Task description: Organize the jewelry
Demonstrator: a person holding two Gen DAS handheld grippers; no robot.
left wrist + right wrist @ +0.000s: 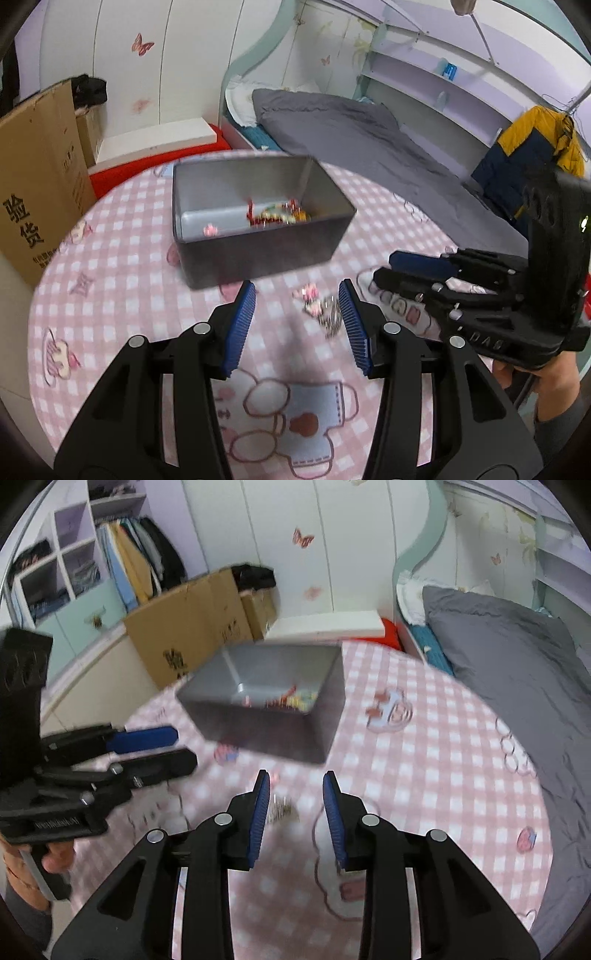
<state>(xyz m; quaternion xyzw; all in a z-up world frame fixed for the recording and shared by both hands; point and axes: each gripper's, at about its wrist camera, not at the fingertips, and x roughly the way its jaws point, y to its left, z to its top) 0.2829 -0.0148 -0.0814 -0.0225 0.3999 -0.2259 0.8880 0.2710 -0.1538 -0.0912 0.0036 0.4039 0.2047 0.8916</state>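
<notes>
A grey open box (266,254) (273,731) stands on the round table's pink checked cloth (122,266). Colourful jewelry (277,216) (291,699) lies blurred in its bottom. Loose jewelry (325,314), a small pink piece beside a silvery chain, lies on the cloth in front of the box. My left gripper (297,295) (184,747) is open just short of it, nothing between the pads. My right gripper (295,779) (386,267) is open over the same silvery heap (280,808), which lies on the cloth by the left pad, ungripped.
A cardboard box (40,177) stands left of the table, with a white board (159,142) on something red behind it. A bed with a grey cover (369,136) runs along the right. A yellow and navy jacket (535,140) hangs at far right.
</notes>
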